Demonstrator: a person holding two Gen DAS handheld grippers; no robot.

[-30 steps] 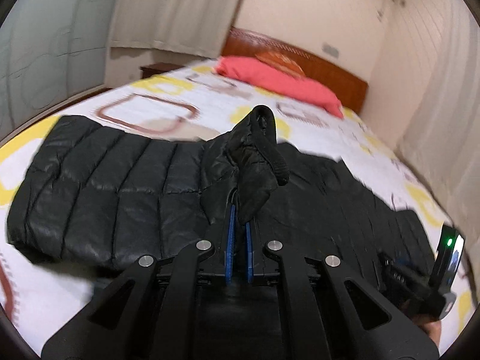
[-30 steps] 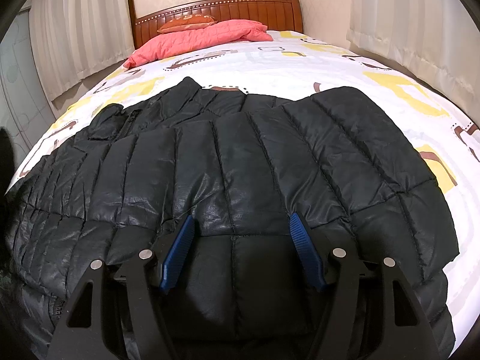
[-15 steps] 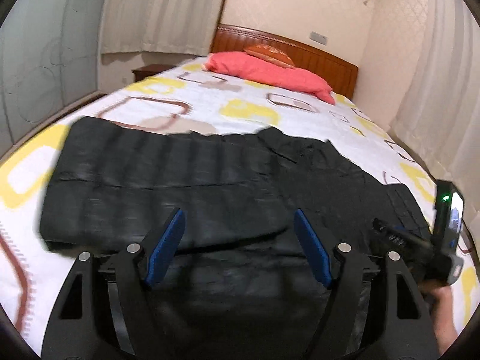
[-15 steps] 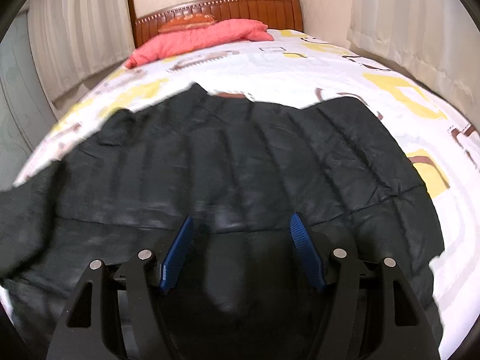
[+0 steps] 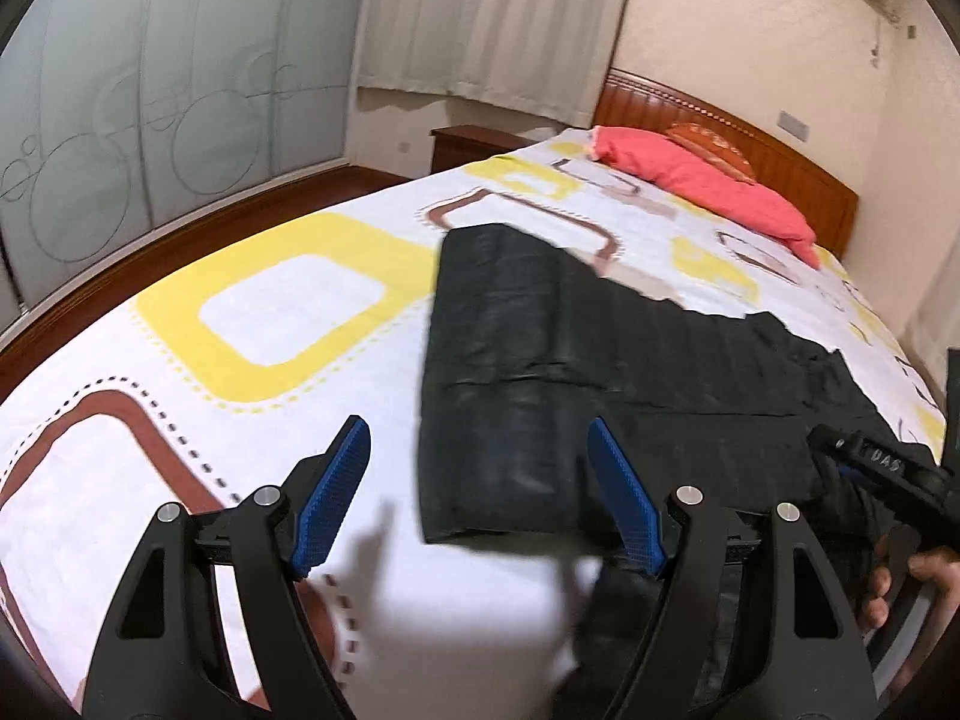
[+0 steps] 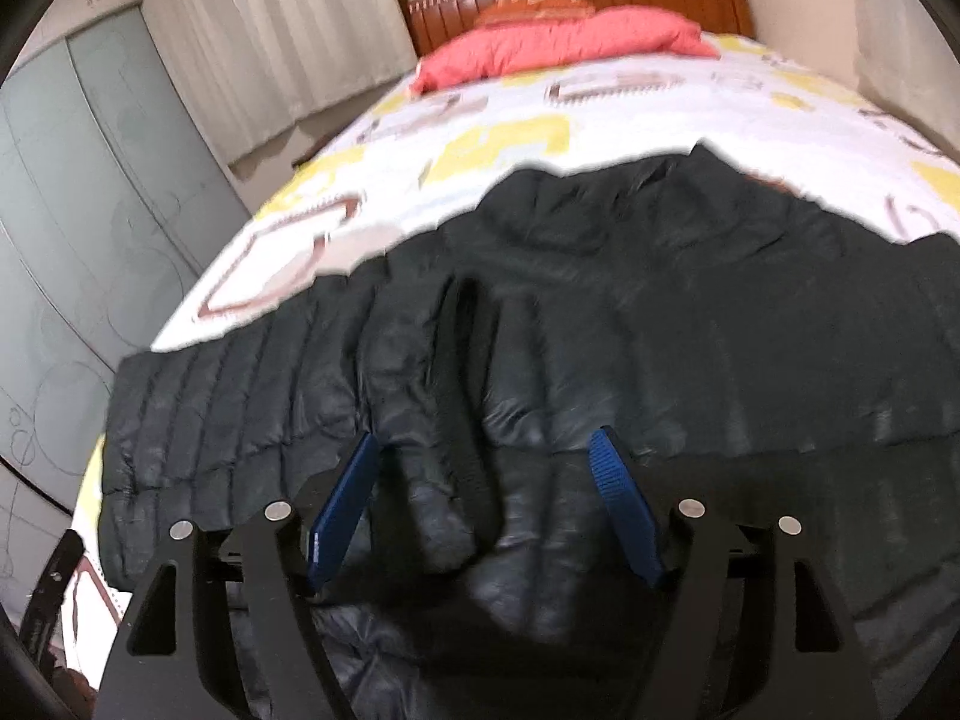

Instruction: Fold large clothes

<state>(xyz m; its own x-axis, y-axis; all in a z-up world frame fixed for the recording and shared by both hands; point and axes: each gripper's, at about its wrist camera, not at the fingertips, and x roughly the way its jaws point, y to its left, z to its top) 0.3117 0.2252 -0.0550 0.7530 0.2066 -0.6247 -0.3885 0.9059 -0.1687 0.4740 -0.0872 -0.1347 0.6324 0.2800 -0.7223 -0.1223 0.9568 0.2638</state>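
Observation:
A black quilted puffer jacket (image 5: 630,360) lies spread on the bed, one side folded over into a flat panel (image 5: 498,372). My left gripper (image 5: 474,426) hangs open above the near corner of that panel and touches nothing. The right gripper (image 5: 870,462) shows at the right edge of the left wrist view, held by a hand (image 5: 912,576). In the right wrist view the right gripper (image 6: 486,435) hovers over the jacket (image 6: 720,330). Its jaws are closing, and a sleeve with a ribbed cuff (image 6: 468,408) lies between and below them. The pads do not press on it.
The bed sheet (image 5: 270,312) is white with yellow and brown squares, bare to the left of the jacket. A red pillow (image 5: 708,186) lies by the wooden headboard (image 5: 780,162). Frosted wardrobe doors (image 5: 150,108) and curtains (image 5: 498,18) stand beyond the bed's left edge.
My left gripper let go of the sleeve cuff, opened wide and swung left past the jacket's edge. The right gripper swung left over the jacket, now above the laid-down sleeve.

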